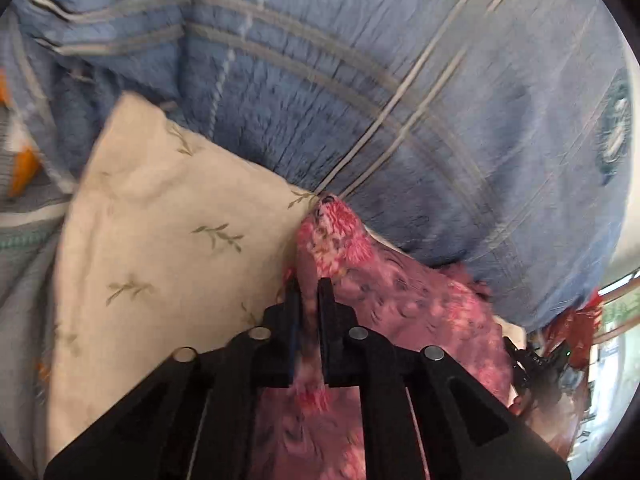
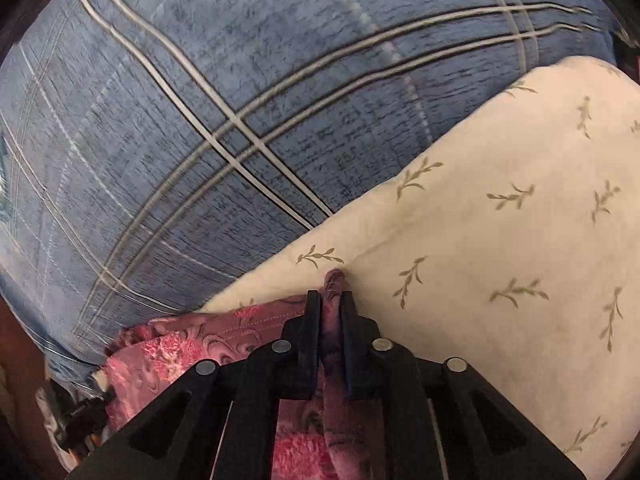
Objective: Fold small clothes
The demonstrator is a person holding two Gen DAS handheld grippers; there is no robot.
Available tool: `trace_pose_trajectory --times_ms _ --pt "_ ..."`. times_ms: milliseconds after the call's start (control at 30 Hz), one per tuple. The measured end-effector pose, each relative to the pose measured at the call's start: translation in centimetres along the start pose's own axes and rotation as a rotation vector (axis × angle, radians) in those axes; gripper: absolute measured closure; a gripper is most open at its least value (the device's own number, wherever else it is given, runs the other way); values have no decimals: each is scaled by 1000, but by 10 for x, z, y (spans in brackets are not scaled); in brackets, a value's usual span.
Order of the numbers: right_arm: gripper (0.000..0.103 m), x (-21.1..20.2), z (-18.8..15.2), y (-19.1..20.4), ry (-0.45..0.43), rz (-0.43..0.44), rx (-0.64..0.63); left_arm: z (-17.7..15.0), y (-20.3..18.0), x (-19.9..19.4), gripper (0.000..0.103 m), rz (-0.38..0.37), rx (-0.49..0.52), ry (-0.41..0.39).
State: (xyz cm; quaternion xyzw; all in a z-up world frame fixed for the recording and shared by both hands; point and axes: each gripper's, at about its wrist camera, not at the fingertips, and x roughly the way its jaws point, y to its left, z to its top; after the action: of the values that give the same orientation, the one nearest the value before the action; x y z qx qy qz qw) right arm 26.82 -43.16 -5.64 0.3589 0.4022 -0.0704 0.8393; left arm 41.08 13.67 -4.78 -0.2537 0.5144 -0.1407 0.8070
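Left gripper (image 1: 309,292) pinching pink floral garment (image 1: 420,304) at one edge; right gripper (image 2: 330,300) pinching opposite edge. Garment spans between both, long axis hand to hand, over cream leaf-print cloth (image 2: 500,240) on blue plaid bedspread (image 2: 200,120). Neither hand nearer.

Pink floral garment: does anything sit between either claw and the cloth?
No. The left claw and right claw are each already shut on a bunched fold of the pink floral garment, which lies over a cream leaf-print pillow.
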Motion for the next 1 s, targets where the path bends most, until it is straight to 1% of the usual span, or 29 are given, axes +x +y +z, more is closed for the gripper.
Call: trace_pose_trajectory --times_ms 33,67,100,133,167,200,233,267,300,333,367,400,433,500,533,567,600,633,700,733,767,800,833,900,933,1000 --pt "89 -14 -2 0 -32 42 -2 -3 -3 -13 97 5 28 -16" --pt "89 -27 -5 1 -55 87 -17 -9 -7 -25 95 -6 57 -32" --pt "89 -39 -10 3 -75 130 -39 -20 -12 -40 91 -36 91 -49" --pt "86 -51 -18 4 -91 171 -62 -29 -15 -47 82 -52 111 -58" --pt "79 -56 -27 4 -86 203 -77 -42 -19 -54 67 -57 136 -67" --pt "75 -55 -36 4 -55 218 -89 -50 -20 -55 61 -49 151 -66" --pt "66 -47 -47 4 1 201 -100 -63 -24 -49 58 -27 166 -45" --pt "64 -31 -58 2 81 120 -116 -71 -25 -38 58 4 175 -1" --pt "69 -26 -65 2 96 57 -139 -77 -28 -28 59 39 182 48" --pt "76 -38 -70 5 16 18 -170 -86 -29 -21 64 85 196 89" --pt "73 -46 -72 7 19 -24 -167 -90 -30 -27 67 100 209 78" --pt "73 -55 -75 7 34 -19 -141 -93 -31 -37 67 96 212 70" --pt "70 -68 -79 3 32 30 -107 -95 -29 -51 67 52 202 75" --pt "68 -97 -93 -6 15 111 -75 -104 -29 -75 64 -19 188 61" --pt "61 -113 -101 -16 12 128 -70 -111 -25 -89 58 -31 180 44" --pt "56 -122 -110 -22 9 130 -66 -119 -20 -100 49 -42 170 34" --pt "52 -131 -121 -27 3 127 -55 -129 -14 -108 47 -65 155 37" --pt "51 -143 -134 -40 -4 131 -26 -143 -20 -106 46 -97 136 48" --pt "50 -156 -156 -64 -3 143 51 -164 -13 -104 46 -171 81 86" --pt "49 -160 -167 -76 0 144 100 -173 -11 -99 46 -196 56 107" --pt "49 -161 -176 -86 2 159 151 -178 -10 -93 46 -202 42 118" --pt "50 -162 -179 -87 -21 194 180 -182 -8 -86 46 -195 29 132" --pt "50 -164 -178 -88 -45 204 193 -184 -17 -83 46 -189 9 148" --pt "48 -158 -169 -86 -49 217 205 -183 -10 -74 46 -208 -52 190" --pt "48 -150 -163 -81 -43 216 207 -178 -4 -67 46 -205 -101 204" --pt "50 -144 -153 -76 -50 202 203 -171 6 -64 49 -249 -211 189"
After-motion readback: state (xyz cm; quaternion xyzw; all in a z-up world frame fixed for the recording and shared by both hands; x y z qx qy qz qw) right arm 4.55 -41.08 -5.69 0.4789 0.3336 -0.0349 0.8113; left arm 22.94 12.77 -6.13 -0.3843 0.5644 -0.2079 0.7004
